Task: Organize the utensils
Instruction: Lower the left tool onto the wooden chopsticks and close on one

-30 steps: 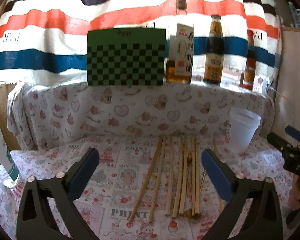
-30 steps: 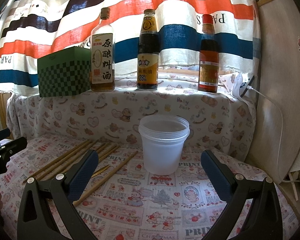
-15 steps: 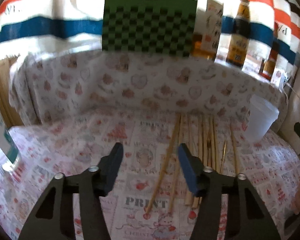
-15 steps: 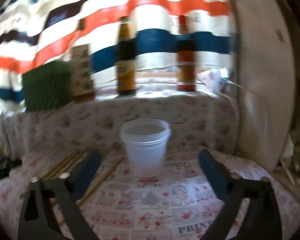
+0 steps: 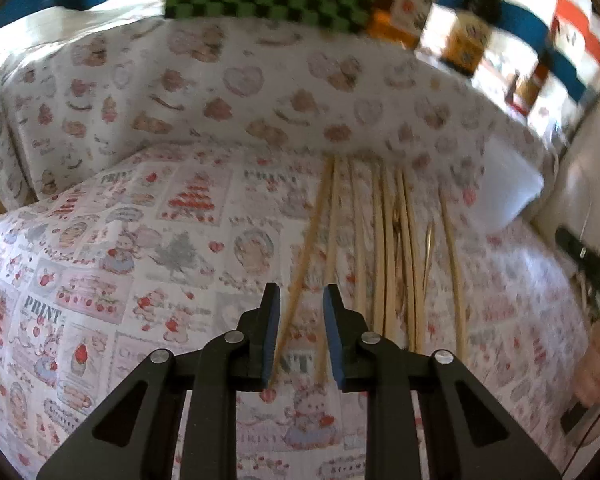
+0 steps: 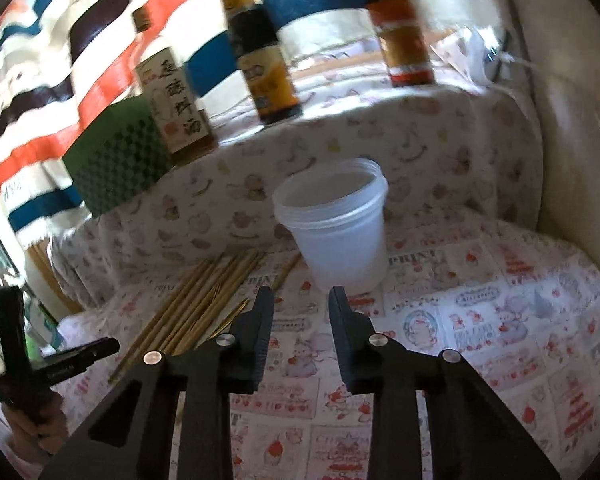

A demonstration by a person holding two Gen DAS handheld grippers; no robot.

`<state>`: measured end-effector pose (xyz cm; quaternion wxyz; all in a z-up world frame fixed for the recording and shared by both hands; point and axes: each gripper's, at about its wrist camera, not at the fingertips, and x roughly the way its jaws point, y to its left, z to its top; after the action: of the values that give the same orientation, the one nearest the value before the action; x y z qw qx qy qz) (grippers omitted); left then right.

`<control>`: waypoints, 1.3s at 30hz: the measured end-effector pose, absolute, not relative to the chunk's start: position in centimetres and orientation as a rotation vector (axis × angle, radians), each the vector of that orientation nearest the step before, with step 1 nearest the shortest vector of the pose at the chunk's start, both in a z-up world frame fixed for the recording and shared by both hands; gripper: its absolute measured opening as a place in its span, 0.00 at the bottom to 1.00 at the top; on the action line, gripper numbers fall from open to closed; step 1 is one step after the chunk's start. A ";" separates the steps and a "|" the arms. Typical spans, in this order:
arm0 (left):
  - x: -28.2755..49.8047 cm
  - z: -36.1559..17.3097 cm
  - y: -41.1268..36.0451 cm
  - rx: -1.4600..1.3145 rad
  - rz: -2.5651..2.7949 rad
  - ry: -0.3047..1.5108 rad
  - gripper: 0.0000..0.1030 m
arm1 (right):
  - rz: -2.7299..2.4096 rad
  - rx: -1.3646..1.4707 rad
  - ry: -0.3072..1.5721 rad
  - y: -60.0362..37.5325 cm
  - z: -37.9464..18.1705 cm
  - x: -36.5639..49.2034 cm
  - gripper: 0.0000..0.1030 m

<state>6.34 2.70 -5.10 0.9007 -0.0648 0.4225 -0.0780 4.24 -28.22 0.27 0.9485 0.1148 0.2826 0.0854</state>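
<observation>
Left gripper (image 5: 300, 330) and right gripper (image 6: 300, 334) just narrowing, jaws gripping nothing; chopsticks (image 5: 384, 248) beside plastic cup (image 6: 336, 228).

A printed cloth (image 6: 480, 312) covers the table and the ledge at twelve o'clock. On that ledge stand a green checkered box (image 6: 120, 160) at ten o'clock and three bottles (image 6: 268, 64) beside it, before a striped curtain (image 6: 100, 40).
</observation>
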 end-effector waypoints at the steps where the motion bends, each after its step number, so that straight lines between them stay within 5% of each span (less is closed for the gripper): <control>1: 6.5 -5.5 2.3 -0.115 -0.164 0.911 0.20 | 0.178 0.218 0.575 -27.9 0.4 4.3 0.31; 30: 7.2 -6.3 3.9 -0.198 -0.140 0.956 0.12 | 0.183 0.148 0.584 -26.4 0.1 4.2 0.31; 33: 7.2 -6.2 4.6 -0.220 -0.093 0.939 0.02 | 0.183 0.150 0.581 -26.5 0.2 4.2 0.31; 39: 7.1 -6.0 4.1 -0.182 -0.134 0.942 0.02 | 0.182 0.147 0.581 -26.4 0.2 4.1 0.31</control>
<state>7.09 4.05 -6.03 0.8850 -0.0876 0.4528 -0.0642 4.10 -26.45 0.23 0.9513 0.0725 0.2858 0.0897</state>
